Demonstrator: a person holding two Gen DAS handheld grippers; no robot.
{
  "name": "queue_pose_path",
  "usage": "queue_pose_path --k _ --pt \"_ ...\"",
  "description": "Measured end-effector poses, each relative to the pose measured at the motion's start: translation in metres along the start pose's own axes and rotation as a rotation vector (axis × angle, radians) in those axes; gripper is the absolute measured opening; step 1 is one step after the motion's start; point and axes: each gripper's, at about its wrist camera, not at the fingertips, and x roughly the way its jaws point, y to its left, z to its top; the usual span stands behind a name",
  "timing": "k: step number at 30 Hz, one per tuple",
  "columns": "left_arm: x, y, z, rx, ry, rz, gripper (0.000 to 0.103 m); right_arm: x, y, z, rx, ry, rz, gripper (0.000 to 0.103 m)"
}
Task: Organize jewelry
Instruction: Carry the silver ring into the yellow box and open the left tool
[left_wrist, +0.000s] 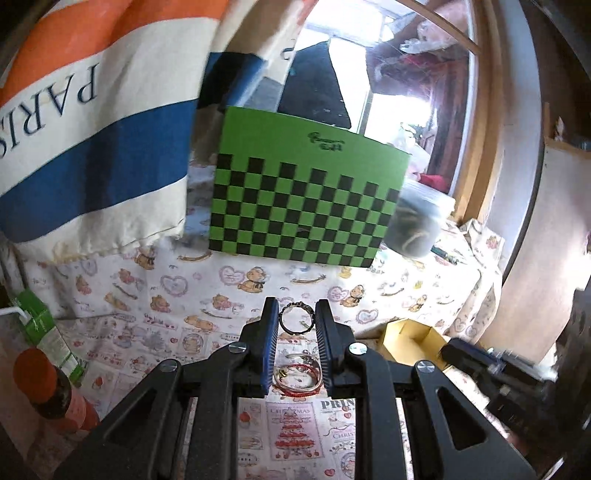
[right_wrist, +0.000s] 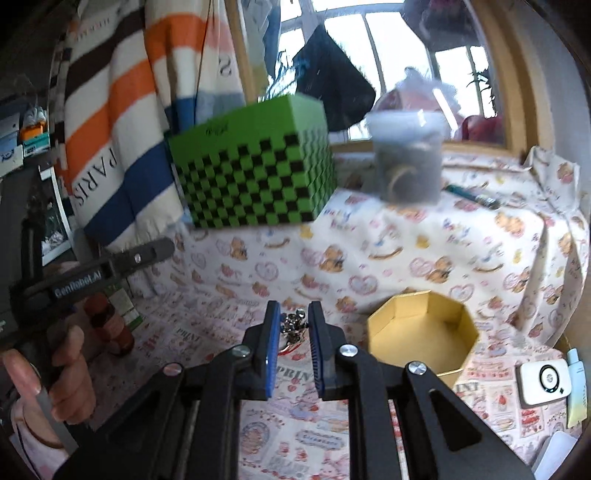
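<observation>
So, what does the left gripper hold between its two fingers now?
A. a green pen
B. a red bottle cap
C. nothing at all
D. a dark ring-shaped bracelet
D: in the left wrist view, the left gripper is shut on a dark ring-shaped bracelet, pinched between the fingertips above the printed cloth.

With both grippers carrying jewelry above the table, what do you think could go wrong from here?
1. The dark ring sits at the very tips of the left gripper; a jolt could flick it out.
2. The silver piece in the right gripper might miss the yellow box, off to its side.
3. A dropped ring could vanish on the busy patterned cloth.
</observation>
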Motion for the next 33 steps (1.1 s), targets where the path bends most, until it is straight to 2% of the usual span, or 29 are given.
queue_pose_path --k 2,6,8,10,13,15,18,20,22,24,30,33 --pt "0.001 -0.007 -0.003 0.028 -0.003 0.004 0.019 -0.009 -0.008 0.003 0.031 -0.021 0.005 0.014" --pt "0.001 -0.012 -0.005 -0.006 0.023 -0.064 0.019 -0.019 -0.024 0.005 0.086 -0.043 0.015 0.014" --pt "-0.004 -0.019 -0.004 0.017 0.021 -0.116 0.019 -0.028 -0.032 0.007 0.118 -0.061 0.018 0.014" --pt "-0.007 -0.028 -0.005 0.035 0.016 -0.125 0.019 -0.039 -0.038 0.011 0.151 -0.093 0.028 0.014" --pt "0.002 -0.045 -0.002 0.031 0.057 -0.176 0.019 -0.052 -0.046 0.016 0.171 -0.136 0.029 0.014" --pt "0.016 -0.061 0.002 0.054 0.084 -0.160 0.019 -0.052 -0.055 0.017 0.198 -0.140 0.020 0.014" --pt "0.039 -0.087 0.006 0.084 0.132 -0.176 0.019 -0.044 -0.075 0.016 0.242 -0.120 -0.024 0.014" --pt "0.059 -0.099 0.006 0.077 0.188 -0.208 0.019 -0.031 -0.093 0.014 0.292 -0.081 -0.033 0.014" --pt "0.080 -0.105 0.004 0.038 0.233 -0.200 0.019 -0.014 -0.113 0.008 0.362 -0.017 0.002 0.014" --pt "0.095 -0.116 -0.001 0.052 0.263 -0.208 0.019 -0.001 -0.122 0.004 0.371 0.019 -0.029 0.014" --pt "0.135 -0.132 -0.021 0.086 0.343 -0.181 0.019 0.019 -0.141 -0.004 0.401 0.075 -0.050 0.014" --pt "0.149 -0.135 -0.030 0.099 0.372 -0.159 0.019 0.030 -0.148 -0.008 0.419 0.100 -0.031 0.014"
